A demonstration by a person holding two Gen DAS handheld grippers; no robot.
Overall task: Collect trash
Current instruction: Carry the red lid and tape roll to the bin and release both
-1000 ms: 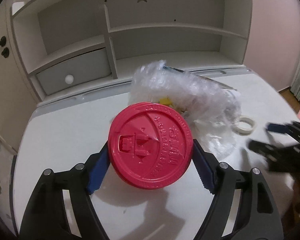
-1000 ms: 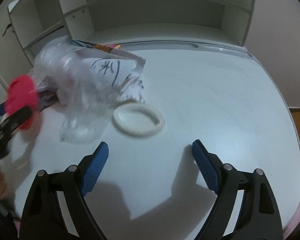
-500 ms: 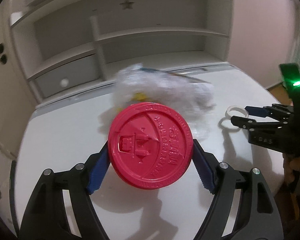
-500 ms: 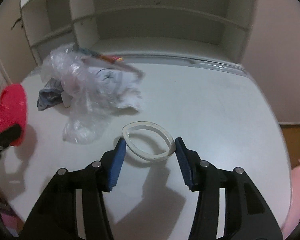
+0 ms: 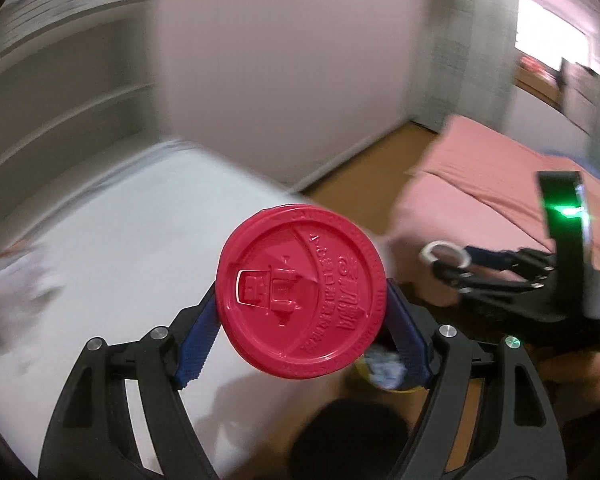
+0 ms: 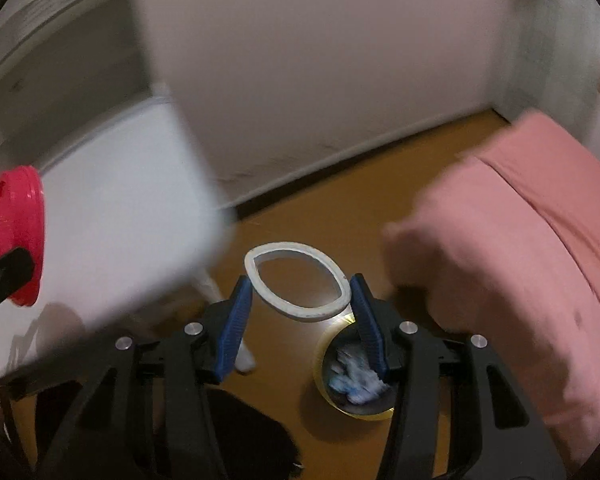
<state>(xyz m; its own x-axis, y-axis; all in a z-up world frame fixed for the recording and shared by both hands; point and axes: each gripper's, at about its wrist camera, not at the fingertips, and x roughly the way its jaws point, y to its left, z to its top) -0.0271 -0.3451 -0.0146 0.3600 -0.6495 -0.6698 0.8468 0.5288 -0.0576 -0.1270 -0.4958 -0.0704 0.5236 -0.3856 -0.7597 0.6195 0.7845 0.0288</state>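
Left gripper (image 5: 302, 316): a red plastic cup lid (image 5: 300, 292) is clamped between its blue pads (image 5: 198, 344), one pad on each side of the rim. The jaws are kept wide by the width of the lid. The embossed top of the lid is turned to the camera.

Place of the lid: it is held in the air, over the near corner of the white table (image 5: 112, 232), at the side where the wooden floor (image 5: 364, 168) begins. In the right wrist view the same lid (image 6: 18, 236) is seen edge-on at the far left.

Right gripper (image 6: 300, 294): a white ring (image 6: 298, 286), like an empty tape roll, is squeezed between its blue pads (image 6: 236, 328) and is pressed into an oval form. The jaws are only about half open and have just been closing, with the ring between them. In the left wrist view this gripper (image 5: 446, 258) is seen at the right with the ring (image 5: 444, 254) at its tip.

Place of the ring: it is held above the floor, past the table edge (image 6: 204, 208).

Bin: a small round bin with a yellow rim (image 6: 324, 360) stands on the floor just under the right gripper; crumpled white and blue scraps (image 6: 352, 376) are seen inside it.

Surroundings: a pink bed cover (image 6: 520, 248) is at the right. Both views are blurred, so finer detail cannot be told.
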